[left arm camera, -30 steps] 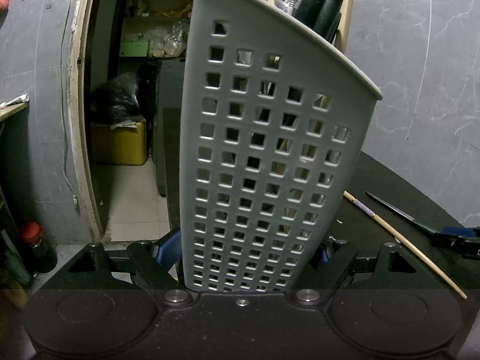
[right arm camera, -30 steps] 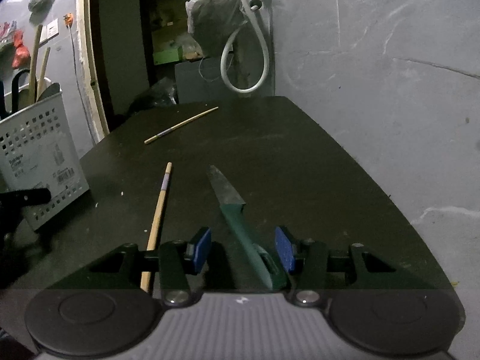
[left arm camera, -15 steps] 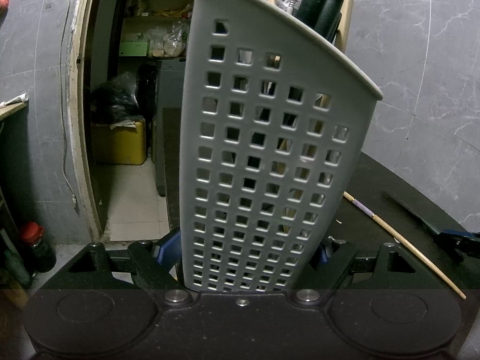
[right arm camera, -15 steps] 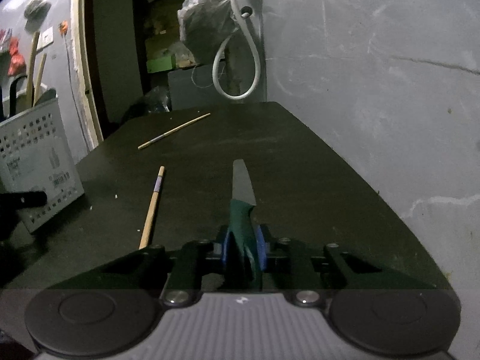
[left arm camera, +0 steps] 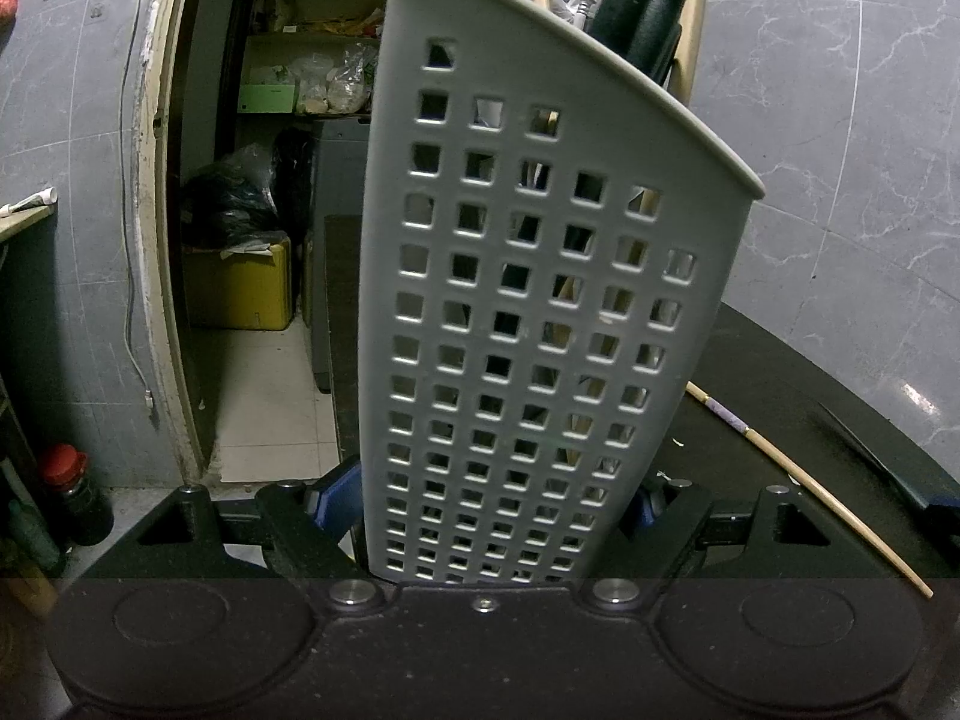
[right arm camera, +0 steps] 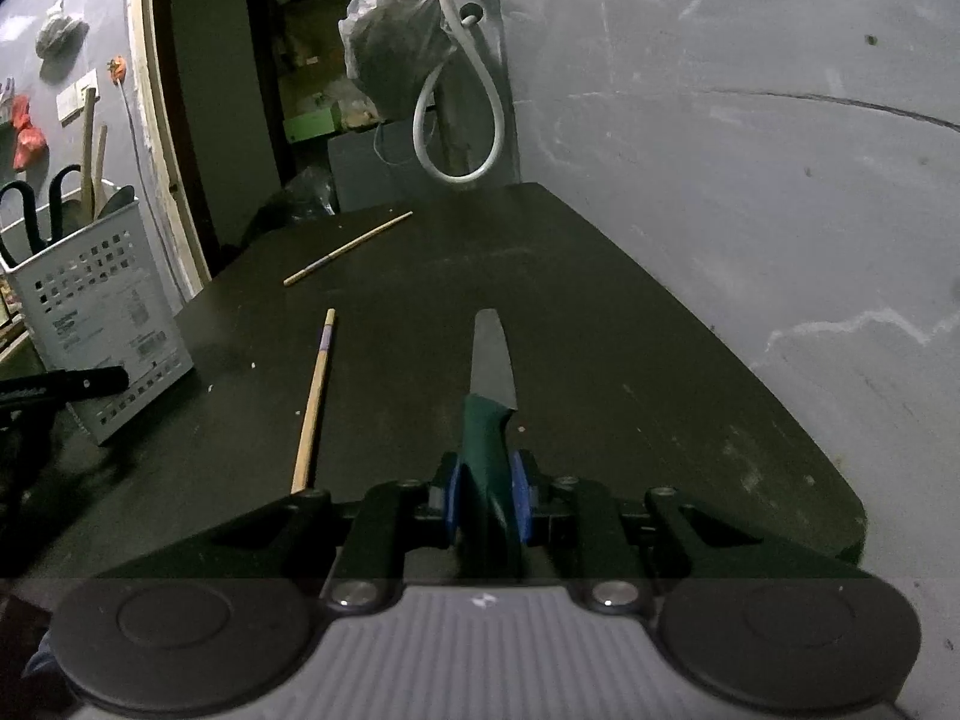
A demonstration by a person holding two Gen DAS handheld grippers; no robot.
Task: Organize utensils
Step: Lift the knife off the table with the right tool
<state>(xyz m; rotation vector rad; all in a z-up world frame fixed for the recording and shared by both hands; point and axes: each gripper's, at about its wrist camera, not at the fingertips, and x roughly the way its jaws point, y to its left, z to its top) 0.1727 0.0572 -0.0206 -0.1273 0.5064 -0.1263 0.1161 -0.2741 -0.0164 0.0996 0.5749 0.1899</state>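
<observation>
A grey perforated utensil basket (left arm camera: 540, 324) fills the left wrist view, and my left gripper (left arm camera: 489, 510) is shut on its lower part, blue pads against both sides. Scissor handles and wooden sticks poke out of its top. The same basket (right arm camera: 99, 306) stands at the left in the right wrist view. My right gripper (right arm camera: 487, 501) is shut on the green handle of a knife (right arm camera: 492, 384), whose blade points away over the dark table (right arm camera: 600, 312). One chopstick (right arm camera: 313, 399) lies left of the knife, and a second chopstick (right arm camera: 348, 247) lies farther back.
The table ends at a grey wall on the right and at a dark doorway at the back left. A white hose loop (right arm camera: 459, 120) and a plastic bag (right arm camera: 390, 30) hang behind the far edge. A yellow box (left arm camera: 240, 282) sits on the floor beyond the doorway.
My right gripper closed on the knife's green handle, and the knife swung from lying askew to pointing straight ahead. The left gripper and the basket kept still.
</observation>
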